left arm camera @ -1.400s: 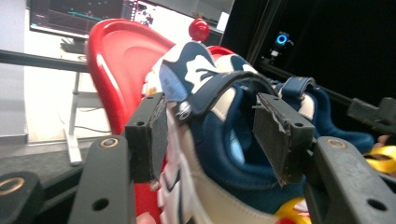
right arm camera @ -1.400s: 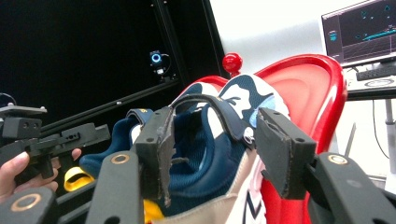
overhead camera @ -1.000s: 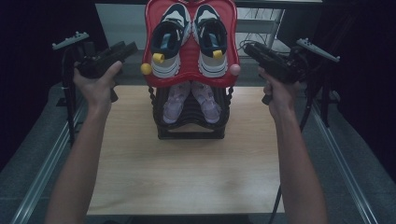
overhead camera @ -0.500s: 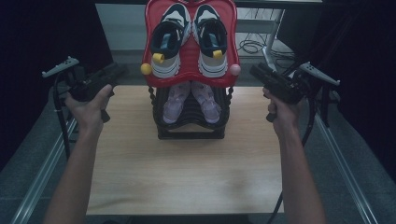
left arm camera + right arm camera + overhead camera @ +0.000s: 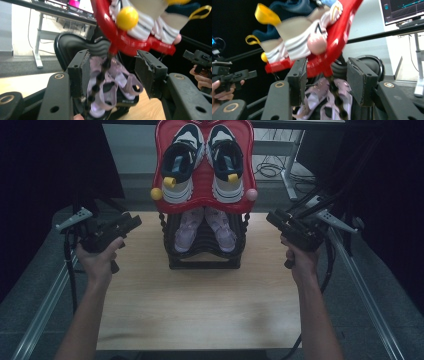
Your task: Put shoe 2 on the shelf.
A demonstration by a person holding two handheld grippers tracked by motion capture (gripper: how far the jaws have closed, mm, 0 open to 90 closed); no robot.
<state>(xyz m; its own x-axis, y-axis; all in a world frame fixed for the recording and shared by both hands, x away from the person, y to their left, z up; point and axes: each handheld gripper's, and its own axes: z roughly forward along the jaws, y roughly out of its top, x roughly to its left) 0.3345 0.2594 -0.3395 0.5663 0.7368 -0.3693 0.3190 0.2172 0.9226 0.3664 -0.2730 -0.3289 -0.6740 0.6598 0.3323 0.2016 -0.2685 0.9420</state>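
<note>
A two-tier shoe rack stands at the back of the wooden table (image 5: 200, 310). Its red top tray (image 5: 203, 200) carries a pair of white and navy sneakers (image 5: 177, 167). A pair of lilac shoes (image 5: 189, 227) rests on the black lower tier (image 5: 202, 262). My left gripper (image 5: 132, 222) hangs left of the lower tier, apart from it, and my right gripper (image 5: 272, 216) hangs to its right. In the left gripper view the jaws (image 5: 112, 72) are open, with the lilac shoes (image 5: 110, 85) farther off. The right gripper (image 5: 328, 82) is open under the red tray (image 5: 337, 42).
Yellow (image 5: 156, 194) and pink (image 5: 251, 195) balls cap the tray's front corners. Metal rails (image 5: 45, 300) run along both table sides. A desk leg and cables (image 5: 287, 170) stand behind, and a monitor (image 5: 402, 10) is at the back right.
Both hands have sunk from beside the red tray to the level of the lower tier, drawing slightly outward and nearer. Both grippers' jaws stay apart.
</note>
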